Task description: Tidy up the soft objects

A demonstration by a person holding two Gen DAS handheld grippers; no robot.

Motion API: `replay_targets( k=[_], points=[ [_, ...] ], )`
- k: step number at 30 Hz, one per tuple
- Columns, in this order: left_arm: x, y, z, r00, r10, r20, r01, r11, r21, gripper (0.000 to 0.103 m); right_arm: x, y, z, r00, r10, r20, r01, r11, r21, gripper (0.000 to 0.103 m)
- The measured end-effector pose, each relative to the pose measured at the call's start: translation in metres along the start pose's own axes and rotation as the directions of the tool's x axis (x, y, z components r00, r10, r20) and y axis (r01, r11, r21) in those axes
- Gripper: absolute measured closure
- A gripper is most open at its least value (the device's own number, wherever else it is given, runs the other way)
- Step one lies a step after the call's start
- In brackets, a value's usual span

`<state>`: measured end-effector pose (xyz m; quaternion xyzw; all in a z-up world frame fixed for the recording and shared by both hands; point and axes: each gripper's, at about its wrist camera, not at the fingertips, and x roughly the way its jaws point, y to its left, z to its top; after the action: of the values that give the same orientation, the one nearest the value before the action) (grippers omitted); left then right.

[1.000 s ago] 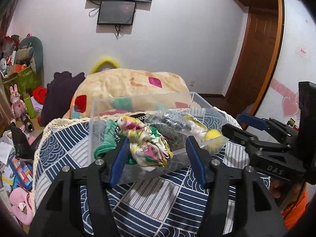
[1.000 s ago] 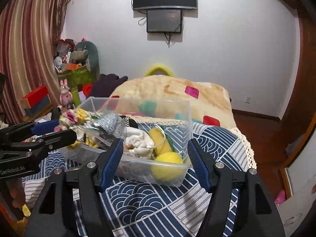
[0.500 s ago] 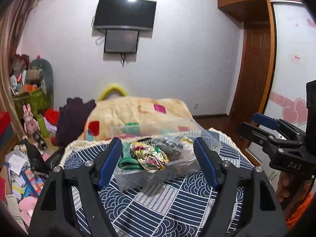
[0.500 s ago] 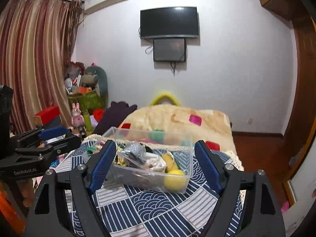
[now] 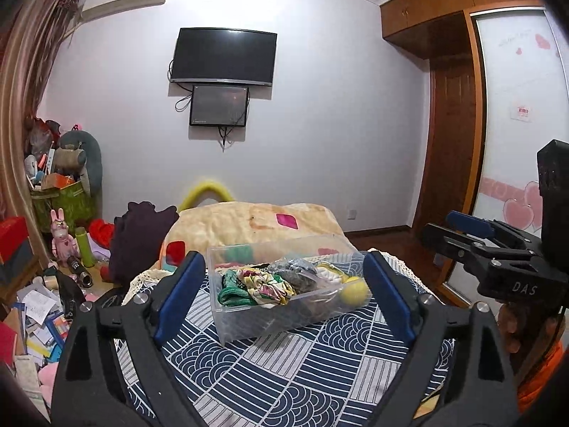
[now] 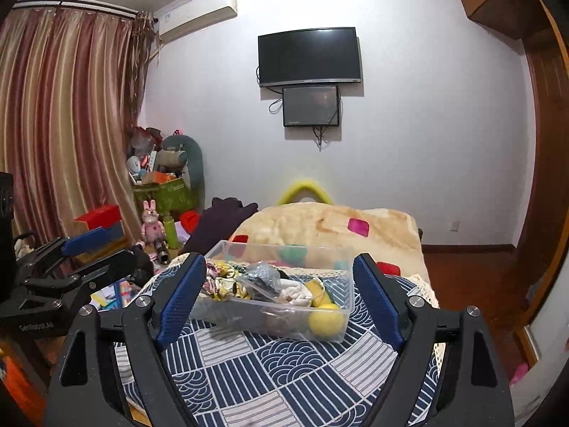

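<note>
Left wrist view shows the clear plastic bin [image 5: 284, 295] sitting on the blue-and-white patterned cloth [image 5: 302, 366] that covers the counter, toward its far edge, with the soft objects already inside: a green knitted piece [image 5: 231, 290], a floral fabric bundle [image 5: 263, 284], a grey crinkled bag [image 5: 297, 274] and a yellow ball [image 5: 354, 291] at the bin's right end. Nothing soft lies loose on the cloth around the bin in either view, so you look to be at or very near the end of the task; at most a final check of the bin's placement is left.

Your left gripper [image 5: 284, 295] has just been opening and its jaws now stand wide apart, with nothing pressed between them; the bin is framed between the blue pads [image 5: 181, 291] but sits well beyond them, untouched. Your right gripper [image 6: 279, 297] has likewise just been opening and holds nothing, its pads clear of the bin [image 6: 277, 320] on both sides. Both grippers point slightly downward at the bin from the near side of the counter, held side by side; each shows at the edge of the other's view, the right gripper [image 5: 473, 235] at the right and the left gripper [image 6: 92, 252] at the left, and your hand [image 5: 508, 323] shows under the right one.
</note>
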<state>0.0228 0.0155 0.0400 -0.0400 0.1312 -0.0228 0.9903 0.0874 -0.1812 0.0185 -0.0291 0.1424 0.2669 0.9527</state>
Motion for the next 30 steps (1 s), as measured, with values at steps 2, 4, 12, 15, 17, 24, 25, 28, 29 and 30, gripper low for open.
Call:
replay_targets(
  k=[2, 4, 12, 15, 17, 24, 25, 28, 29, 30],
  points=[
    [0.000, 0.000, -0.001, 1.000, 0.002, 0.001, -0.002, 1.000, 0.001, 0.011, 0.001, 0.000, -0.002, 1.000, 0.003, 0.000, -0.003, 1.000, 0.004, 0.020],
    [-0.001, -0.001, -0.001, 1.000, 0.003, 0.002, -0.003, 1.000, 0.005, 0.011, 0.000, 0.000, -0.005, 1.000, 0.006, -0.002, -0.006, 1.000, 0.008, 0.020],
    [-0.001, -0.005, -0.005, 1.000, -0.007, 0.001, 0.007, 1.000, 0.019, 0.011, -0.003, -0.001, -0.012, 1.000, 0.005, 0.010, -0.005, 1.000, 0.018, 0.009],
    [0.000, -0.006, -0.006, 1.000, -0.004, 0.002, 0.004, 1.000, 0.023, 0.011, -0.004, -0.001, -0.012, 1.000, 0.005, 0.015, -0.005, 1.000, 0.018, 0.009],
    [0.000, -0.007, -0.007, 1.000, -0.005, -0.001, 0.005, 1.000, 0.021, 0.009, -0.005, -0.002, -0.013, 1.000, 0.004, 0.016, -0.004, 1.000, 0.020, 0.009],
    [-0.001, -0.006, -0.008, 1.000, -0.008, 0.000, 0.008, 1.000, 0.014, 0.007, -0.006, -0.001, -0.014, 1.000, 0.002, 0.018, -0.002, 1.000, 0.026, 0.003],
    [-0.001, -0.006, -0.008, 1.000, -0.006, 0.001, 0.006, 1.000, 0.014, 0.007, -0.006, -0.001, -0.014, 1.000, 0.002, 0.017, -0.002, 1.000, 0.025, 0.003],
    [-0.001, -0.006, -0.008, 1.000, -0.006, 0.002, 0.006, 1.000, 0.013, 0.006, -0.007, -0.001, -0.014, 1.000, 0.002, 0.018, -0.003, 1.000, 0.026, 0.003],
    [-0.001, -0.006, -0.008, 1.000, -0.007, 0.003, 0.007, 1.000, 0.012, 0.006, -0.008, -0.001, -0.014, 1.000, 0.002, 0.019, -0.002, 1.000, 0.025, 0.003],
    [-0.001, -0.007, -0.008, 1.000, -0.008, 0.002, 0.008, 1.000, 0.013, 0.005, -0.008, -0.001, -0.014, 1.000, 0.002, 0.019, -0.002, 1.000, 0.025, 0.003]
  ],
)
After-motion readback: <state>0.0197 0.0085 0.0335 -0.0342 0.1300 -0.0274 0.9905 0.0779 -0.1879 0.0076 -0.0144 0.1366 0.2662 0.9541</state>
